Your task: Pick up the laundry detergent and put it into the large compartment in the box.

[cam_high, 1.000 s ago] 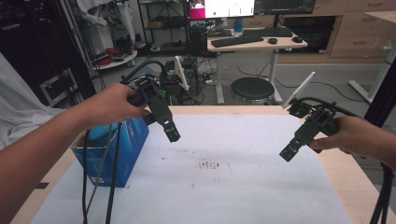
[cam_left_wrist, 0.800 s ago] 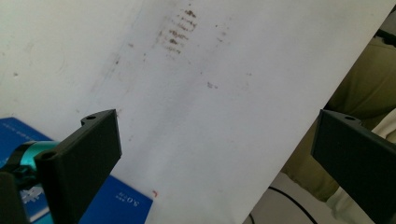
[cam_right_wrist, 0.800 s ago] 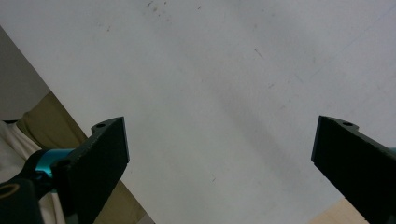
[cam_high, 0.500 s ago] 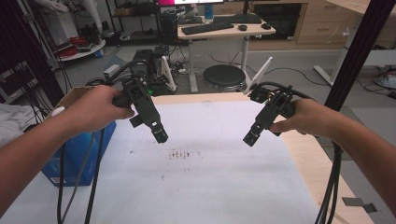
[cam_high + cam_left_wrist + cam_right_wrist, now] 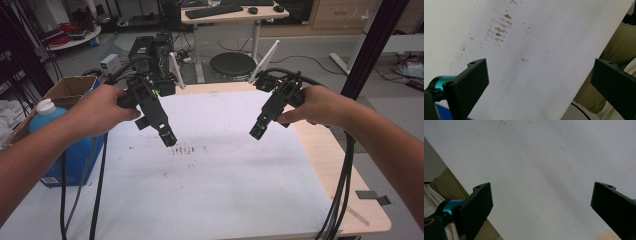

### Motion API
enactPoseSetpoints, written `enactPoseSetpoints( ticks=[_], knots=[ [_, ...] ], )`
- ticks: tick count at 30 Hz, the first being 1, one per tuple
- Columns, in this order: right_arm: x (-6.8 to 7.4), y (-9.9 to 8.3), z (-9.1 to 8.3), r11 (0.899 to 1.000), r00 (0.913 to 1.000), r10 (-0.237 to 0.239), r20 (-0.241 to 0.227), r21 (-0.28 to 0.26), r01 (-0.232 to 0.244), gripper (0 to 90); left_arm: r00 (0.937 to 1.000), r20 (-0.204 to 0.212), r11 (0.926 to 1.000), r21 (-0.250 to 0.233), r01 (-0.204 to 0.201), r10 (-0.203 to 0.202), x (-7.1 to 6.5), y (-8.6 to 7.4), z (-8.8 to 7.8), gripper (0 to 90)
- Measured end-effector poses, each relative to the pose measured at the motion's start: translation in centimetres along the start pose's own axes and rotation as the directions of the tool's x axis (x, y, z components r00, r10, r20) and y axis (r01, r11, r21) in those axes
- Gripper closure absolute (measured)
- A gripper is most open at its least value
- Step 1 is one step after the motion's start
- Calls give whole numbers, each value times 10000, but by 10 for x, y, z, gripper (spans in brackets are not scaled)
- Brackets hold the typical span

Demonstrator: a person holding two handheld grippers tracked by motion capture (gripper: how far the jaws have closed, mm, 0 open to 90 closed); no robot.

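1. Two hand-held grippers poised above a table covered with a white sheet [image 5: 210,190], nothing gripped.
2. Left gripper [image 5: 169,138] held in the left hand [image 5: 102,112], tilted down toward the middle of the sheet; jaws wide apart in the left gripper view, bare sheet between them.
3. Right gripper [image 5: 256,131] held in the right hand [image 5: 312,105], angled down and inward; jaws likewise spread wide in the right gripper view, with plain white sheet between them.
4. Nearest thing to the left gripper: a patch of brown smudges [image 5: 186,149] on the sheet, just below and beside its tip; also seen in the left gripper view [image 5: 500,28], ahead of the jaws.
5. Blue bottle with a white cap [image 5: 46,107] standing in a blue bin [image 5: 75,160] at the table's left edge, beside a cardboard box [image 5: 67,87].
6. Likely risks: black cables [image 5: 97,200] trailing from the left gripper across the bin could snag it or drag it on a quick move; both grippers pointing inward could knock together if brought closer; jaws lowered too hard could scrape or wrinkle the sheet.
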State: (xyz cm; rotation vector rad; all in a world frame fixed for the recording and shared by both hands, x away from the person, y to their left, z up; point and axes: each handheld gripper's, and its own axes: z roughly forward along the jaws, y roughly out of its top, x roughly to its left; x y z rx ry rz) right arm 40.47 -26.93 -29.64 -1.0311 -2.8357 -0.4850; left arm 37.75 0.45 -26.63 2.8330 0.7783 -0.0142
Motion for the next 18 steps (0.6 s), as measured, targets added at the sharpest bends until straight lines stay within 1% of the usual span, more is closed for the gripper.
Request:
enactPoseSetpoints(
  ticks=[6,10,15,18],
  knots=[
    [1,0,0,10000,10000,1,5,28,-1,31,10000,27,10000,69,-41,40,0,-1,0,16],
    [2,1,0,10000,10000,-14,6,30,14,31,10000,42,10000,62,72,-72,0,-2,1,16],
    [3,1,0,10000,10000,-1,20,16,1,31,10000,16,9999,99,83,-84,1,-4,1,16],
    [5,1,0,10000,10000,-32,47,55,32,31,9999,-10,9999,43,132,-132,1,-5,0,17]
  ],
)
